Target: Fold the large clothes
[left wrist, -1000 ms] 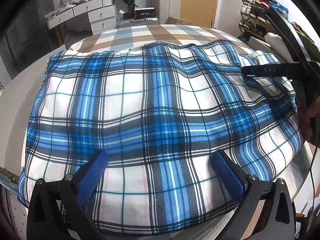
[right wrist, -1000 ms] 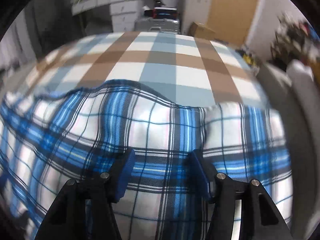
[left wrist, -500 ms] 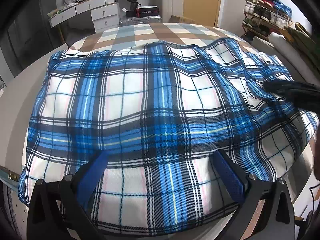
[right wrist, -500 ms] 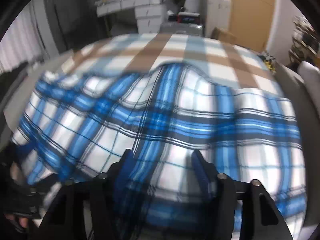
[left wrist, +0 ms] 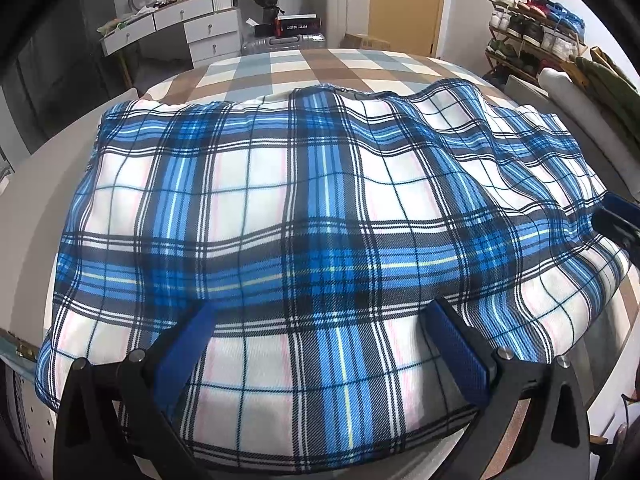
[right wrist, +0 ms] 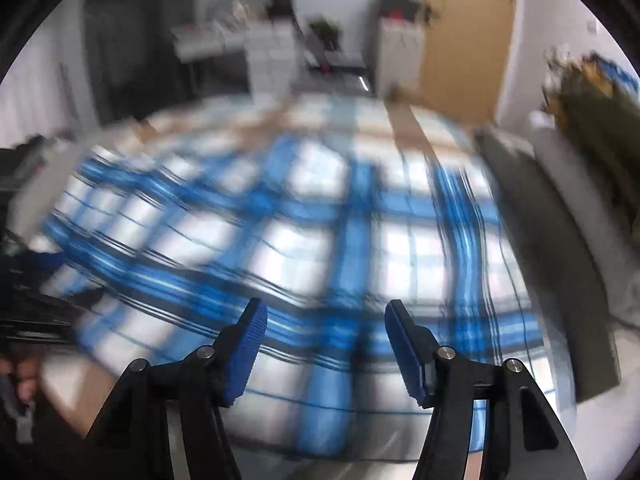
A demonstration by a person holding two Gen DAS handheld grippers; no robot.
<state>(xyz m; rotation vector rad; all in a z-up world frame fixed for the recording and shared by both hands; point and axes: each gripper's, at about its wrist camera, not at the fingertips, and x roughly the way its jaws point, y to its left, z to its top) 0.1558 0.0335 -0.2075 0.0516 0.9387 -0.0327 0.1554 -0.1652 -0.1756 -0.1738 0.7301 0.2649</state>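
A large blue-and-white plaid garment lies spread over a round table with a brown-and-grey checked cloth. My left gripper is open wide, with its blue pads over the garment's near edge. One of the right gripper's fingers shows at the garment's right edge. The right wrist view is blurred by motion. There my right gripper hovers above the garment. Its jaws are opening and no cloth sits between the pads. A hand shows at the far left.
Beyond the table stand white drawers, a silver suitcase, a wooden door and a shoe rack. A grey cushioned seat sits close on the right. The table's bare rim curves on the left.
My right gripper has drawn back across the garment's right side toward the near edge. Its jaws have widened off the cloth. The left gripper has stayed put.
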